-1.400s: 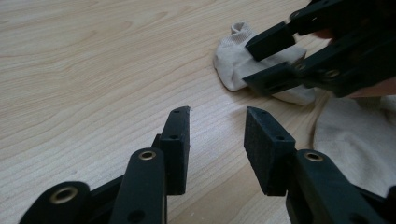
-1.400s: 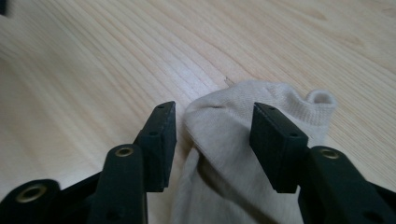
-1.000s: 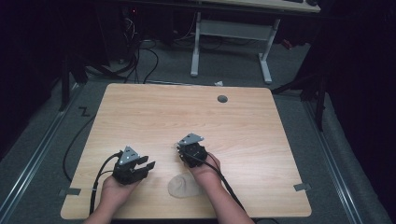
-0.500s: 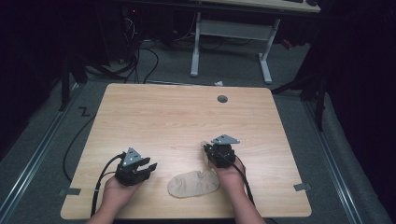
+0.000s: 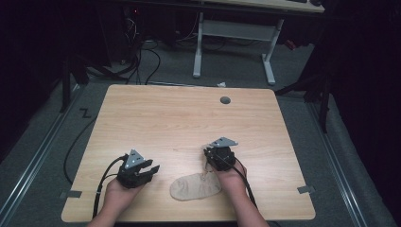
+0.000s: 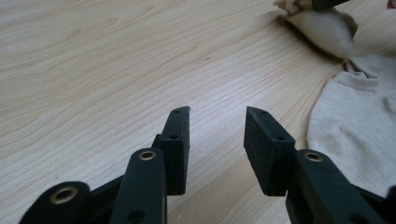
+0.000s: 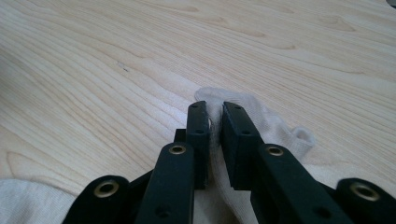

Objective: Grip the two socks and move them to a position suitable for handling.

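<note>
A beige sock (image 5: 195,187) lies flat on the tabletop (image 5: 189,123), low in the high view and a little right of centre, near the front edge. Its far end is bunched up between the jaws of the right gripper (image 7: 214,125), which have just been opening by a little; in the right gripper view the pads still pinch a fold of the cloth. In the high view that gripper (image 5: 213,158) sits at the sock's upper right end. The left gripper (image 5: 150,170) rests to the left of the sock, apart from it, its jaws spread with only bare wood between them. In the left gripper view (image 6: 217,128) the sock (image 6: 357,123) fills the right edge.
</note>
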Demonstrator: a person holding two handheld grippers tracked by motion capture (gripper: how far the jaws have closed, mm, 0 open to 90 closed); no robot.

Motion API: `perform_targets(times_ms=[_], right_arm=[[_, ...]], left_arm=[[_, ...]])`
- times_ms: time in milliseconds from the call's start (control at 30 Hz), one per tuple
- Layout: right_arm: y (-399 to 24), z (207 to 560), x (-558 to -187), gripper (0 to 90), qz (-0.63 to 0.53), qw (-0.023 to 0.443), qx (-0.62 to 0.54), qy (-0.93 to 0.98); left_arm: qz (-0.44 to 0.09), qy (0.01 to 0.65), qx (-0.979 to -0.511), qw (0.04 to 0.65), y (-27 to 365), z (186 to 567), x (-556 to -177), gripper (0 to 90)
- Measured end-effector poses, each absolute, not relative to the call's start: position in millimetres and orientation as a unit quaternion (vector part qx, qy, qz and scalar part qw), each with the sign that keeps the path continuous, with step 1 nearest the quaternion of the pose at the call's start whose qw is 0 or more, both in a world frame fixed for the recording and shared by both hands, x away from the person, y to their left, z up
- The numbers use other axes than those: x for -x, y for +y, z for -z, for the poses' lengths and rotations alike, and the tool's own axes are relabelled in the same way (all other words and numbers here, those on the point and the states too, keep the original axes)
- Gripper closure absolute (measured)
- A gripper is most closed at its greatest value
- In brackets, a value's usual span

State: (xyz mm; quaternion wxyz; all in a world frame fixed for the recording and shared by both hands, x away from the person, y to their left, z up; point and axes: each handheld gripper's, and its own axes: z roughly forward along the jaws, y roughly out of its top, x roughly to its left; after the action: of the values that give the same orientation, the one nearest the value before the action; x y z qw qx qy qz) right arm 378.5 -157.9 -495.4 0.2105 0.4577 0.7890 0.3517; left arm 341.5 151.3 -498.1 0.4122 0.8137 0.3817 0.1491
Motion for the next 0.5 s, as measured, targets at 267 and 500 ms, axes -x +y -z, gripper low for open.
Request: perform_targets(times_ms=[267,500], right_arm=[[-155.3,494.0,-380.5,82.4,-0.345,0.214,-0.457,0.792],[-135.0,505.5,-390.2,67.5,-0.303,0.206,-0.446,0.816]], left_arm=[[-0.149,0.376,-0.817,0.410,148.7,498.4,-341.1,61.0],[-0.152,0.375,-0.816,0.413,148.3,496.9,-338.9,60.9]])
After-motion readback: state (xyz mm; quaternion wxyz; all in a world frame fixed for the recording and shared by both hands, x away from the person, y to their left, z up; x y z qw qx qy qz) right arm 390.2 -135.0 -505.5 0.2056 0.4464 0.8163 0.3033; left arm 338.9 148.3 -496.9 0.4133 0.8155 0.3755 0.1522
